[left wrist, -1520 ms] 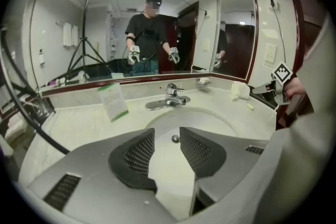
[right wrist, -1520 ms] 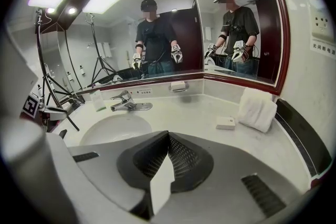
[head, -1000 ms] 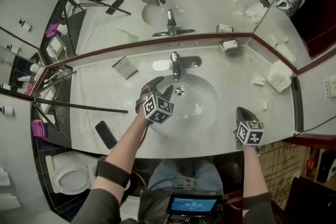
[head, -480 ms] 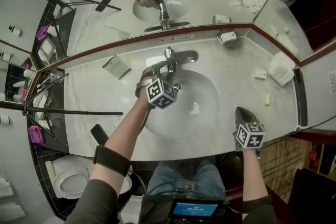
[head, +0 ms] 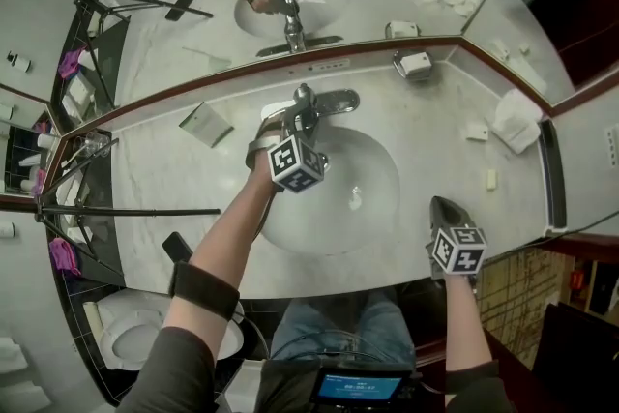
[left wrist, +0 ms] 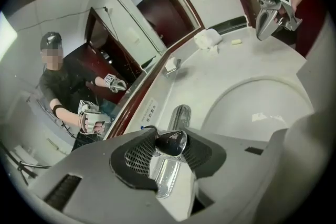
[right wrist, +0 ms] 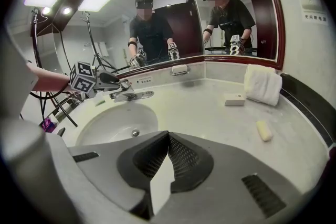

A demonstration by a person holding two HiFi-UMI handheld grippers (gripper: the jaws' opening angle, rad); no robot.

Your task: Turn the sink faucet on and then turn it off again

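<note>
The chrome faucet (head: 308,108) stands at the back rim of the white basin (head: 372,208). My left gripper (head: 292,119) is at the faucet, and its jaws have just been closing with the lever handle (left wrist: 171,142) between them. In the left gripper view both pads touch the lever's tip. The right gripper view shows the faucet (right wrist: 129,95) with the left gripper's marker cube beside it. My right gripper (head: 444,205) rests at the counter's front edge, right of the basin, shut with nothing in it (right wrist: 168,144).
A folded white towel (head: 513,126), a small box (head: 476,131) and a soap bar (head: 491,180) lie on the counter's right. A soap dish (head: 416,65) sits by the mirror. A card (head: 206,123), a dark flat object (head: 179,249) and a tripod (head: 126,210) are on the left.
My left gripper moved from over the basin up to the faucet, and its jaws closed around the lever handle. The right gripper stayed where it was.
</note>
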